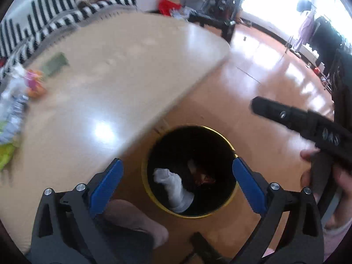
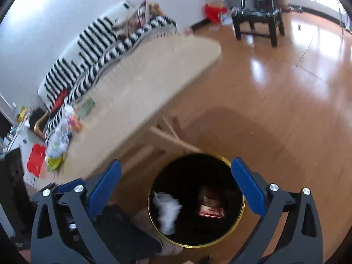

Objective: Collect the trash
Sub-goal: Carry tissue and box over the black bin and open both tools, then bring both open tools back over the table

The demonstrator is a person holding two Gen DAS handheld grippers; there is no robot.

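Note:
A black trash bin with a gold rim (image 1: 231, 147) stands on the floor beside the table; it also shows in the right wrist view (image 2: 243, 200). Inside lie a white crumpled tissue (image 1: 173, 187) (image 2: 167, 211) and a red-brown wrapper (image 1: 203, 177) (image 2: 210, 202). My left gripper (image 1: 177, 168) is open and empty above the bin. My right gripper (image 2: 176, 169) is open and empty above the bin too; its black body (image 1: 303, 121) shows in the left wrist view. More trash, plastic wrappers and bags (image 1: 13, 110) (image 2: 60, 138), lies at the table's left end.
The beige table (image 1: 123, 70) (image 2: 140, 92) is left of the bin, with a green card (image 1: 55, 63) on it. A striped sofa (image 2: 99, 50) stands behind it. A dark stool (image 2: 257, 19) stands across the wooden floor (image 2: 286, 101). My slippered foot (image 1: 136, 220) is beside the bin.

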